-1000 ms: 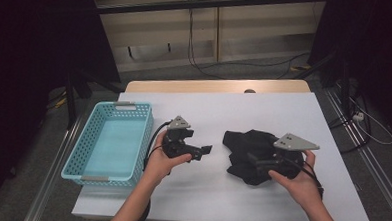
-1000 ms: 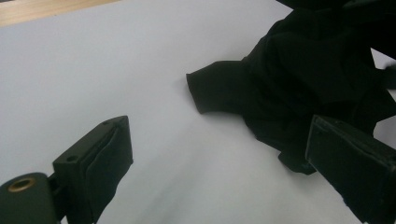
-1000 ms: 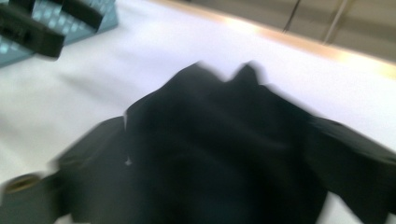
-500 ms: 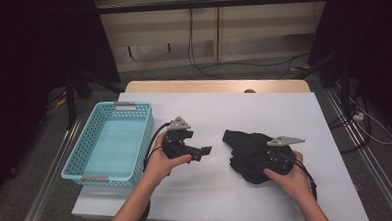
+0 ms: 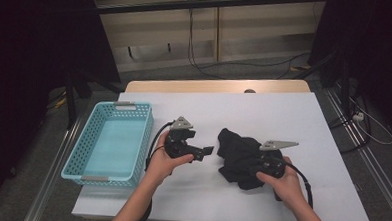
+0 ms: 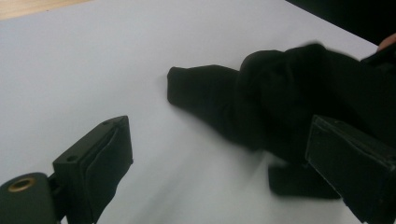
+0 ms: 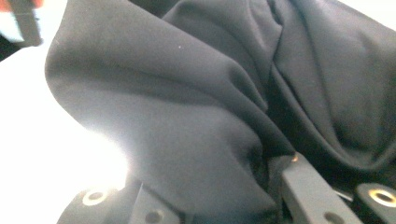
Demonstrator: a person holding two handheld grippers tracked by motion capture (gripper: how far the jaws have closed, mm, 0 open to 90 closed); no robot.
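Observation:
A crumpled black cloth (image 5: 236, 151) lies on the white table (image 5: 284, 114), right of centre. My right gripper (image 5: 250, 170) is pushed into its right side; its jaws have just been closing, and a bunched fold of the cloth (image 7: 187, 93) is pinched between them (image 7: 210, 200). My left gripper (image 5: 207, 152) is held just left of the cloth, its tips a short gap away from it. In the left gripper view its jaws stand wide open (image 6: 224, 168) over bare table, with the cloth (image 6: 261, 102) lying ahead and to the right.
An empty light-blue plastic basket (image 5: 77, 155) stands at the table's left edge, close to my left forearm. Bare white table extends behind the cloth to the far edge. Black cables trail from both grippers toward the front edge.
My right gripper has sunk and slid left into the cloth, and its jaws have closed on a fold. The left gripper has stayed where it was.

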